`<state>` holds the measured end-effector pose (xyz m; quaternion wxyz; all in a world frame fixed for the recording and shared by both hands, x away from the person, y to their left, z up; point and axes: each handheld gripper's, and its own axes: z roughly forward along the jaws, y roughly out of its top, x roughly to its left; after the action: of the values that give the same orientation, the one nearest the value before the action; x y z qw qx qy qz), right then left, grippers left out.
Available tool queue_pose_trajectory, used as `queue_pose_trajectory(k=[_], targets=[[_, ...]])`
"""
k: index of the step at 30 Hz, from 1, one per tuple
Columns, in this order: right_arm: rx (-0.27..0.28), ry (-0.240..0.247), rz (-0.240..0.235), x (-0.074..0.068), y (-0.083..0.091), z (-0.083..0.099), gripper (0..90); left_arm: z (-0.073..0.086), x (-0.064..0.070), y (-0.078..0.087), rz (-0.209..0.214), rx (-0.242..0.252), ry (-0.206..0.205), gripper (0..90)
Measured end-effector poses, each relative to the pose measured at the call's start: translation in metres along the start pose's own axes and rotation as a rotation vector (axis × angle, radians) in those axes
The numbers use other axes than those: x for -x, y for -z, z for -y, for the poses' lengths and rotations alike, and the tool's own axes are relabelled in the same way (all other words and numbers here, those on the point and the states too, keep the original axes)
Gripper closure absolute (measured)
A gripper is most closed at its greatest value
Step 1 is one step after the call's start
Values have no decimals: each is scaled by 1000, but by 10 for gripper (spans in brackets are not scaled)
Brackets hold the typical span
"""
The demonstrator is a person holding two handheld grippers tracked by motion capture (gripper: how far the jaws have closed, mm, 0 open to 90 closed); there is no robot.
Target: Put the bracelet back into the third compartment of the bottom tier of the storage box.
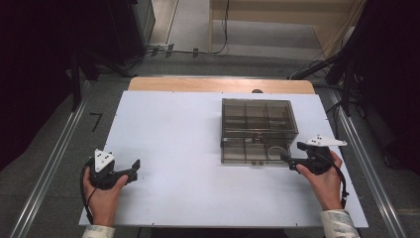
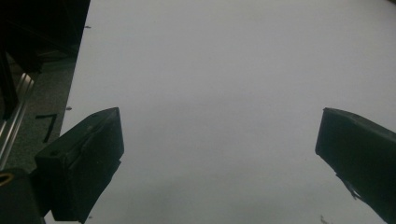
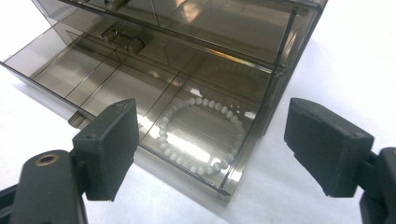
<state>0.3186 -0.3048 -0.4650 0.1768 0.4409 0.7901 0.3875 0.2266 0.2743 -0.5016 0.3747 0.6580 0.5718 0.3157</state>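
A smoky clear plastic drawer box [image 1: 257,130] stands on the white table [image 1: 173,148], right of centre. Its lower drawer [image 3: 140,88] is pulled out toward me and is split into compartments. A white bead bracelet [image 3: 201,135] lies in the drawer's right front compartment. My right gripper [image 1: 293,154] hovers open at the drawer's right front corner, its jaws spread on either side of that corner [image 3: 224,189], nothing held. My left gripper [image 1: 134,171] rests open near the table's left front, over bare white surface [image 2: 210,93].
A wooden strip [image 1: 218,84] runs along the table's far edge. Metal rails [image 1: 54,158] flank the table on both sides. Dark stands and cables [image 1: 317,64] sit on the floor beyond. The table left of the box is bare.
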Motion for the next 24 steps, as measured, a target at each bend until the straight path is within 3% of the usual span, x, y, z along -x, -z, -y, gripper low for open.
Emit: queue_pose_trajectory(k=[17,24], targets=[[14,-16,12,8,11,10,152,0,0,0,-2,-4,-2,16],[29,-23,44,13,16,15,141,0,0,0,-1,-1,0,16]])
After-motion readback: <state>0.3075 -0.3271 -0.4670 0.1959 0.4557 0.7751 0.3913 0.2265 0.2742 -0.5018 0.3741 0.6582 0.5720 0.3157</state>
